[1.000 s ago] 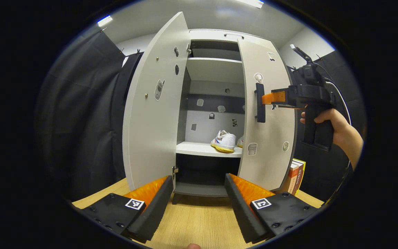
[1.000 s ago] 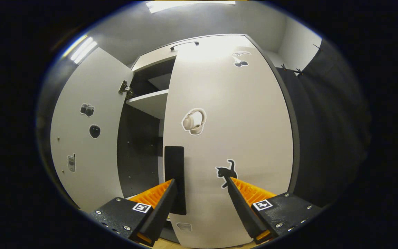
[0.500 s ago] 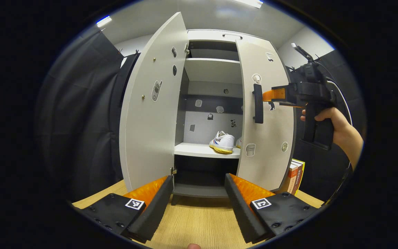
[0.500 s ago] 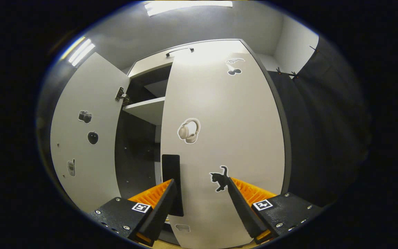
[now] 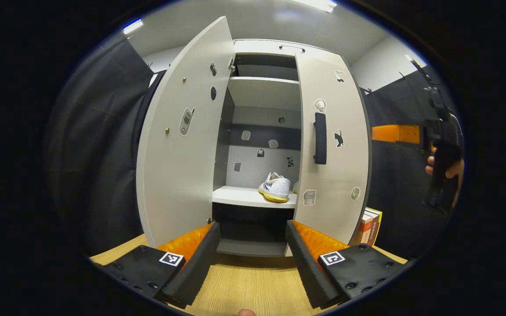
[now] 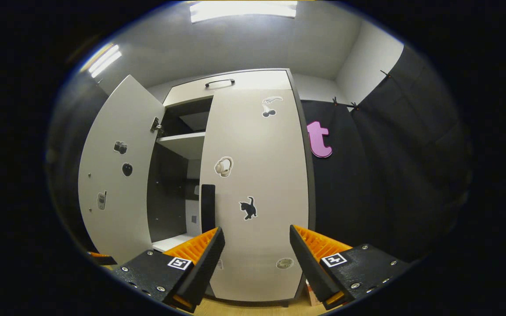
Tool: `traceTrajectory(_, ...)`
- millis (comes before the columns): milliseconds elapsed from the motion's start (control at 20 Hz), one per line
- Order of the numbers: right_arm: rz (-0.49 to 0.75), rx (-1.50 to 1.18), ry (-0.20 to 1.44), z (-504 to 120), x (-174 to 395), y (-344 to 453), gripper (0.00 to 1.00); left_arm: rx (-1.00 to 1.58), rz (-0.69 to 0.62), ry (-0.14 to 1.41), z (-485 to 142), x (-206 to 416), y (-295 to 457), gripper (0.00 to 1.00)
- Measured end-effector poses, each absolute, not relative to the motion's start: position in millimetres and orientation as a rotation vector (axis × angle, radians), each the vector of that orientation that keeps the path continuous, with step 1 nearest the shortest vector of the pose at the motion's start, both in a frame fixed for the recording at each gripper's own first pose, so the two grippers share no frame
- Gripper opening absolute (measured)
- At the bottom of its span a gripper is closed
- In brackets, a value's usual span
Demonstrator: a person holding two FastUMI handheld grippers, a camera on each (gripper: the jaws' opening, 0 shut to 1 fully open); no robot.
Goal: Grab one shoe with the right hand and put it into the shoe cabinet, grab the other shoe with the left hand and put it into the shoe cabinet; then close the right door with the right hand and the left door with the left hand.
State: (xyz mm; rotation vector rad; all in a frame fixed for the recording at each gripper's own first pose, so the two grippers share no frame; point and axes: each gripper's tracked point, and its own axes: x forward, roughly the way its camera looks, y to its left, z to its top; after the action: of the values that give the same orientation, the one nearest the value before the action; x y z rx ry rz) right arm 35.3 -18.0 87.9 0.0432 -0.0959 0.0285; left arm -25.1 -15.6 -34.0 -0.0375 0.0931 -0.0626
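The left gripper (image 5: pixel 251 259) hangs with its jaws parted and empty over the wooden floor (image 5: pixel 244 289) before the shoe cabinet (image 5: pixel 264 57). A white sneaker (image 5: pixel 275 188) with blue and red stripes, its lettering too small to read, sits on the middle shelf (image 5: pixel 240 196) near the right door (image 5: pixel 330 175). That door is nearly closed; the left door (image 5: pixel 178 149) stands wide. The right gripper (image 6: pixel 255 259) faces the right door, clear of its black handle (image 6: pixel 207 206), fingers apart, holding nothing. Books (image 5: pixel 369 226) stand at the cabinet's right side.
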Motion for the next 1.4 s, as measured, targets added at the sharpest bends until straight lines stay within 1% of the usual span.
traceTrajectory(250, -0.028, 0.101, -0.043, 39, -22, -31, 0.92, -0.041, -0.085, 0.081, -28, -25, -29, 0.97)
traceTrajectory(450, -0.072, 0.089, -0.016, 13, -43, -42, 0.92, -0.056, -0.104, 0.067, -20, -25, -35, 0.97)
traceTrajectory(550, -0.056, 0.080, -0.016, 11, -45, -36, 0.92, -0.063, -0.096, 0.030, -1, -27, -30, 0.97)
traceTrajectory(750, 0.008, 0.064, -0.001, 3, -39, -15, 0.92, -0.149, -0.065, -0.089, 69, -38, 5, 0.96)
traceTrajectory(800, 0.023, 0.067, 0.003, 1, -38, -9, 0.92, -0.165, -0.043, -0.116, 87, -38, 23, 0.96)
traceTrajectory(850, 0.032, 0.072, 0.007, -1, -37, -5, 0.92, -0.164, 0.001, -0.132, 102, -38, 45, 0.94)
traceTrajectory(900, 0.045, 0.078, 0.010, -2, -36, 0, 0.92, -0.153, 0.056, -0.135, 110, -39, 71, 0.96)
traceTrajectory(950, 0.059, 0.086, 0.016, -4, -36, 4, 0.92, -0.140, 0.119, -0.123, 117, -38, 101, 0.93)
traceTrajectory(1000, 0.070, 0.091, 0.021, -5, -36, 8, 0.92, -0.128, 0.179, -0.114, 122, -38, 130, 0.93)
traceTrajectory(1100, 0.078, 0.090, 0.021, -4, -37, 10, 0.92, -0.113, 0.278, -0.119, 131, -32, 180, 0.94)
traceTrajectory(1150, 0.081, 0.086, 0.021, -4, -38, 11, 0.92, -0.107, 0.318, -0.124, 132, -27, 201, 0.96)
traceTrajectory(1250, 0.079, 0.078, 0.018, -1, -39, 9, 0.92, -0.094, 0.370, -0.102, 124, -10, 230, 0.96)
traceTrajectory(1300, 0.079, 0.073, 0.019, 0, -41, 8, 0.92, -0.095, 0.382, -0.082, 115, 1, 241, 0.94)
traceTrajectory(1400, 0.061, 0.062, 0.019, 2, -42, 1, 0.92, -0.107, 0.380, -0.060, 105, 23, 254, 0.99)
